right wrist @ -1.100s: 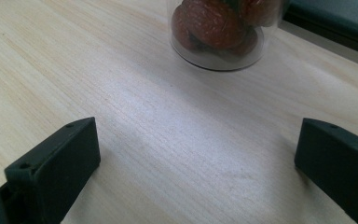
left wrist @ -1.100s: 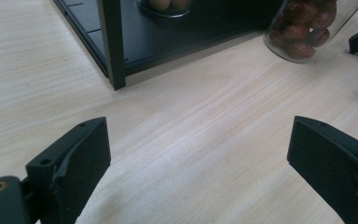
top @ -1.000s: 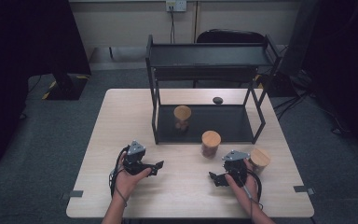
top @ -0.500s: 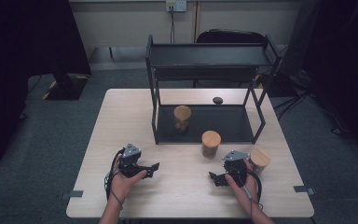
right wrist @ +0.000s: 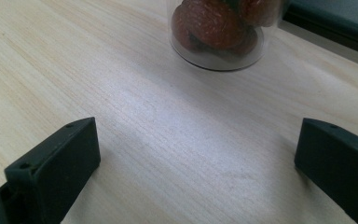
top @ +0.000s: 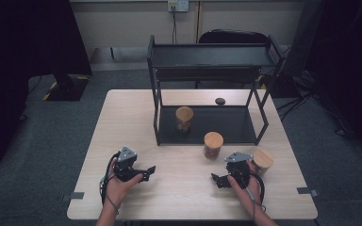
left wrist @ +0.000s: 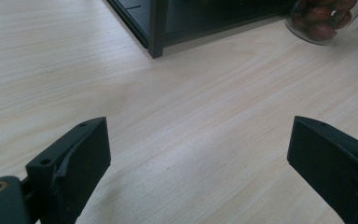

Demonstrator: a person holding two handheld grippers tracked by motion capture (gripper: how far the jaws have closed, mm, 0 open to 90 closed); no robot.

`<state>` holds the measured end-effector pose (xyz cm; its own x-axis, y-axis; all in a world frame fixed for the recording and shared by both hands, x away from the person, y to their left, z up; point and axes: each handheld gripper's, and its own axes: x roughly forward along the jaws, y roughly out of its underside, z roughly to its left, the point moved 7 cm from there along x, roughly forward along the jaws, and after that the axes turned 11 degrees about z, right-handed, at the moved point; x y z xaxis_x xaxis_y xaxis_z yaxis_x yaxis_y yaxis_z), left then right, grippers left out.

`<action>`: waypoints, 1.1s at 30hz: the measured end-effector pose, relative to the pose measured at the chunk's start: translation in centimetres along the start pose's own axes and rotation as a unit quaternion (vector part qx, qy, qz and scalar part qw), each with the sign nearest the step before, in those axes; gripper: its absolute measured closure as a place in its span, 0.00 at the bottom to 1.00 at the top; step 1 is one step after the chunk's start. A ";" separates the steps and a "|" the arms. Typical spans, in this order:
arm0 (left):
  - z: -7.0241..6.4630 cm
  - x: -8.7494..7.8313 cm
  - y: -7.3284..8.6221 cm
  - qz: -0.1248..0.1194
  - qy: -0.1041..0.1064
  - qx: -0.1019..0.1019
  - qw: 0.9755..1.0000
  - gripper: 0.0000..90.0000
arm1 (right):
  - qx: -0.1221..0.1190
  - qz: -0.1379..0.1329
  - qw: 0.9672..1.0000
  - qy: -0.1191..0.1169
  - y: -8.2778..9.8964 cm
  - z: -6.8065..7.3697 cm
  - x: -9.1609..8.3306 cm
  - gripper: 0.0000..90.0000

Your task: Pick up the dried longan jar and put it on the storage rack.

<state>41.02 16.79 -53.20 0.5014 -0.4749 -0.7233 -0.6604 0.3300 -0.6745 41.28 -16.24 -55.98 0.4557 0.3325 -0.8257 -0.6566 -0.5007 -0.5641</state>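
A pale wooden desk (top: pixel 132 113) carries a black two-tier shelf rack (top: pixel 207 61) on its far half. One jar with a wooden lid (top: pixel 185 117) stands on the rack's lower shelf, toward its left side. A second wooden-lidded jar (top: pixel 213 145) stands on the desk just in front of the rack's near edge, and a third jar (top: pixel 263 160) stands to its right, near the desk's right side. A small dark object (top: pixel 220 100) lies on the desk behind the rack; what it is cannot be told.

The left hand-held gripper (top: pixel 146 172) rests low over the near left part of the desk, held in the person's left hand (top: pixel 118 181), its tips pointing right. In the left gripper view its two black jaws stand widely spread with bare wood between them; the rack's near-left post (left wrist: pixel 156 28) and the base of a glass jar filled with reddish-brown pieces (left wrist: pixel 324 18) show farther off.

The right hand-held gripper (top: pixel 217 181) sits on the near right part of the desk in the person's right hand (top: pixel 242 181), just beside the third jar, its tips pointing left. Its jaws are likewise spread wide and pinch nothing; in the right gripper view the middle jar (right wrist: pixel 219 32) with the same reddish-brown contents stands ahead of them, apart from both jaws.
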 end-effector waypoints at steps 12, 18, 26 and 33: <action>0.9 -0.7 1.2 0.002 -0.009 -0.006 1.000 0.06 | 0.000 0.000 1.000 0.000 0.0 0.0 0.0 0.00; 1.6 -1.1 1.9 0.005 -0.017 -0.010 1.000 0.06 | 0.000 0.000 1.000 0.000 0.0 0.0 0.0 0.00; 2.3 -1.8 2.8 0.010 -0.023 -0.013 1.000 0.06 | 0.000 0.000 1.000 0.000 0.0 0.0 0.0 0.00; 2.9 -2.3 3.5 0.012 -0.029 -0.019 0.999 0.06 | 0.000 0.000 1.000 0.000 0.0 0.0 0.0 0.00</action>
<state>39.21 21.43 -54.31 0.5152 -0.4193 -0.7475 -0.6933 0.3088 -0.6511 41.28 -16.24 -55.98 0.4558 0.3326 -0.8256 -0.6564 -0.5009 -0.5641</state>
